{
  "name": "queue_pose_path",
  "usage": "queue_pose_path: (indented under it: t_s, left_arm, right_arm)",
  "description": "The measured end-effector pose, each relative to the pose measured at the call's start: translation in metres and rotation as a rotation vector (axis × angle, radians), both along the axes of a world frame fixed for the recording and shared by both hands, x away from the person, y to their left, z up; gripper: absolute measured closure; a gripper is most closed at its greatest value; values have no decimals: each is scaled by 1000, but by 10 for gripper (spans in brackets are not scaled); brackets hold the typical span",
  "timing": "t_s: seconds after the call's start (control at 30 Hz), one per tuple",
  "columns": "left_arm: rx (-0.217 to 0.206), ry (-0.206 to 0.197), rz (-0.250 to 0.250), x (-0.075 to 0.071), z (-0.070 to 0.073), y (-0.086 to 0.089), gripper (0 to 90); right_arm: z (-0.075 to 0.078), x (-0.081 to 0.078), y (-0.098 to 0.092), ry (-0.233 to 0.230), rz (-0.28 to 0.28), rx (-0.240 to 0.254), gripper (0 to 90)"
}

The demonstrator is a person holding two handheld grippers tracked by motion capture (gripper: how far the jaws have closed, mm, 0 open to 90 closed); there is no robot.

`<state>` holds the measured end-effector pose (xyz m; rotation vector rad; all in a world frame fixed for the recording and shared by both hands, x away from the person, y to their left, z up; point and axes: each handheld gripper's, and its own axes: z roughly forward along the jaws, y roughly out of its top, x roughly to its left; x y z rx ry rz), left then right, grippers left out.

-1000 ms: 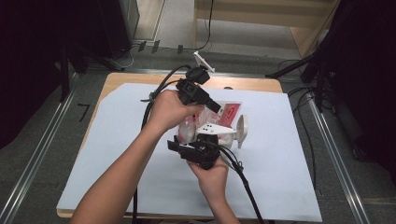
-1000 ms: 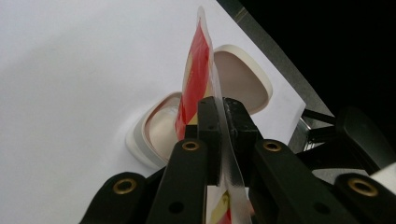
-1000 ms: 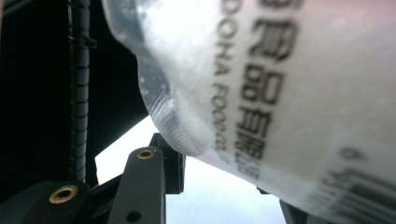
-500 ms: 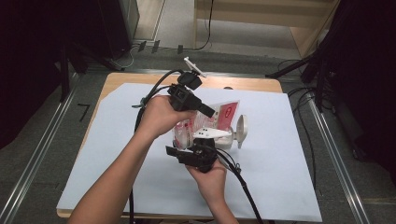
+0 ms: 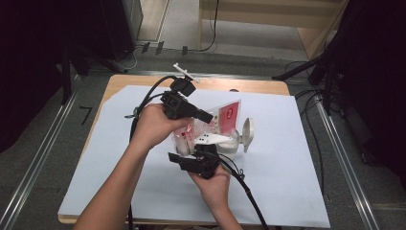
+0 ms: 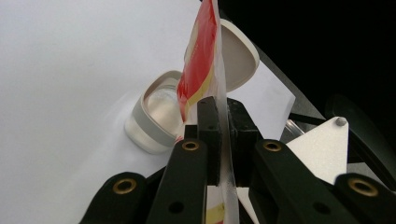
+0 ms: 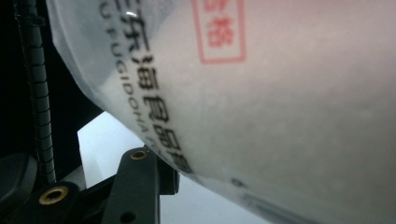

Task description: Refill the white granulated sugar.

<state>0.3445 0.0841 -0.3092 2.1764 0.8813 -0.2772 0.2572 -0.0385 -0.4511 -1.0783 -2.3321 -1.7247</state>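
A white sheet (image 5: 297, 158) covers the table (image 5: 258, 86). Above it, a red-and-clear bag (image 5: 210, 125) of white powder hangs over an open jar (image 6: 156, 116) with its lid (image 5: 247, 134) flipped up. The left gripper (image 6: 223, 135) pinches the bag's top edge. The right gripper (image 5: 203, 152) sits against the bag's lower part; I cannot tell whether its jaws grip it.

Black "FUGIDONA" lettering and Chinese characters on the pouch (image 7: 261, 107)

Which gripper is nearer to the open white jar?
Right. The right gripper sits just in front of the white jar, under the bag. The left gripper pinches the bag's edge higher up, behind the jar.
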Motion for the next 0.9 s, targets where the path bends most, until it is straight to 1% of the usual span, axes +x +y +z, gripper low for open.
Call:
queue_pose_path:
  t_s: [0.07,0.1,0.13,0.2,0.27,0.3,0.4,0.47,0.53,0.6,0.67,0.7,0.73,0.77,0.9]
  left_arm:
    - [2,-8,5,-2,1,2,869]
    - [-2,-14,9,-6,0,5,868]
    - [-4,-15,10,-7,0,6,868]
    - [-8,-20,12,-10,-1,10,866]
    - [-5,-24,14,-11,-1,12,867]
    - [-9,-27,14,-13,-2,16,866]
    - [-9,-30,17,-14,-2,20,866]
    - [-3,-29,13,-14,-2,22,866]
    - [-1,-17,10,-14,-6,26,866]
    - [-1,-6,16,-14,-8,28,865]
    - [-1,-5,12,-14,-9,29,862]
    - [5,0,11,-14,-10,31,860]
    - [-1,1,13,-14,-11,31,859]
    - [4,4,7,-14,-12,33,858]
    - [4,0,0,-14,-14,34,857]
  right_arm:
    - [0,0,1,-8,8,-2,591]
    - [0,-2,3,-19,14,-16,591]
    - [0,-3,5,-22,15,-20,590]
    - [-1,-3,6,-26,17,-35,587]
    - [-2,-3,7,-26,19,-38,587]
    - [-3,-5,9,-30,25,-52,585]
    - [-3,-5,12,-32,31,-53,582]
    - [-4,-5,12,-31,38,-56,581]
    - [-7,-5,14,-54,41,-88,578]
    - [-11,-5,13,-72,41,-91,576]
    - [-13,-5,12,-65,48,-85,570]
    - [-15,-5,12,-68,50,-86,570]
    - [-16,-5,11,-69,52,-91,570]
    - [-16,-5,11,-70,54,-92,569]
    - [-19,-5,11,-75,49,-103,568]
